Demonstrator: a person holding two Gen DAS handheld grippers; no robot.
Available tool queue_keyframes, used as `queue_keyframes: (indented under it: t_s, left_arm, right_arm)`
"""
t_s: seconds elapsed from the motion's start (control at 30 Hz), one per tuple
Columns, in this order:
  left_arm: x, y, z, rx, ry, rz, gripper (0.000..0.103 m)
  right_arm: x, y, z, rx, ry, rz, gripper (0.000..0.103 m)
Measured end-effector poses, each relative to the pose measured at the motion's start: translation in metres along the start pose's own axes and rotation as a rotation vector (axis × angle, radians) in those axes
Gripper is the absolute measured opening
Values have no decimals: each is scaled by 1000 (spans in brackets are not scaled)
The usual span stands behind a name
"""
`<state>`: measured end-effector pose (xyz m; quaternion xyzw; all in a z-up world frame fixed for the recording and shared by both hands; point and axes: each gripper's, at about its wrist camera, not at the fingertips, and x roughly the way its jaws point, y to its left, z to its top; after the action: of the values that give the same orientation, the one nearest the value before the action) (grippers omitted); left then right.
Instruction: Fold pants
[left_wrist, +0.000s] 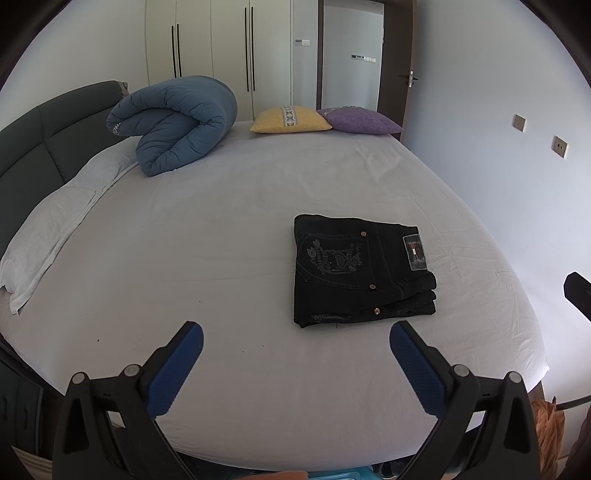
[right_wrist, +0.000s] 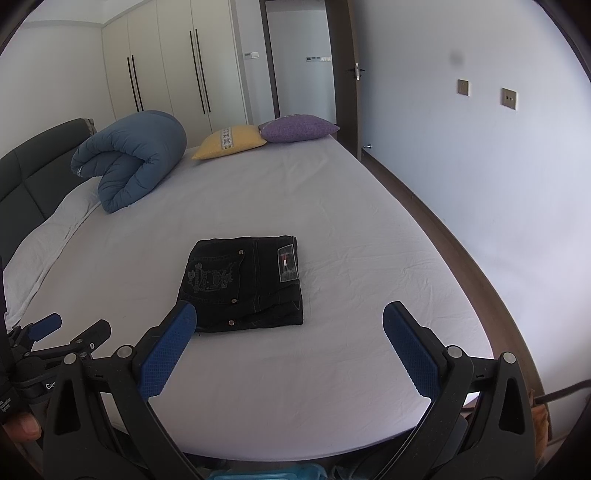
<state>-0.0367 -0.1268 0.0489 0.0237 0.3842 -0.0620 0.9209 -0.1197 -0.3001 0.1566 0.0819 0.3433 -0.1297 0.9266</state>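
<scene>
The black jeans (left_wrist: 360, 271) lie folded into a compact square on the white bed sheet, back pocket embroidery and waist label facing up. They also show in the right wrist view (right_wrist: 245, 284). My left gripper (left_wrist: 295, 332) is open and empty, held above the bed's near edge, just short of the jeans and to their left. My right gripper (right_wrist: 290, 314) is open and empty, with its left fingertip (right_wrist: 184, 314) overlapping the jeans' near left corner in view. The left gripper also shows at the right wrist view's left edge (right_wrist: 72, 325).
A rolled blue duvet (left_wrist: 177, 123) lies at the far left by the grey headboard (left_wrist: 33, 147). A yellow cushion (left_wrist: 290, 120) and a purple cushion (left_wrist: 360, 120) sit at the far edge. A white pillow (left_wrist: 55, 221) lies along the left. The wall (right_wrist: 480, 184) runs close on the right.
</scene>
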Motion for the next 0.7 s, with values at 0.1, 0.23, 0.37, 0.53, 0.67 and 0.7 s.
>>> queue_keyframes:
  t_s: [0.1, 0.23, 0.37, 0.53, 0.67, 0.7]
  left_arm:
    - [0, 0, 0, 0, 2, 0, 103]
    - [1, -1, 0, 1, 4, -1, 103]
    - [1, -1, -1, 1, 5, -3, 103]
    - [1, -1, -1, 2, 5, -4, 103]
    - [1, -1, -1, 3, 6, -3, 103]
    - [1, -2, -1, 3, 6, -3, 103]
  right_arm:
    - [0, 0, 0, 0, 0, 0, 103]
    - [2, 3, -2, 0, 1, 0, 103]
    - [1, 2, -1, 2, 1, 1, 103]
    - [0, 3, -1, 2, 2, 1, 103]
    - [-1, 2, 0, 2, 2, 1, 103]
    - [0, 3, -1, 2, 2, 0, 103]
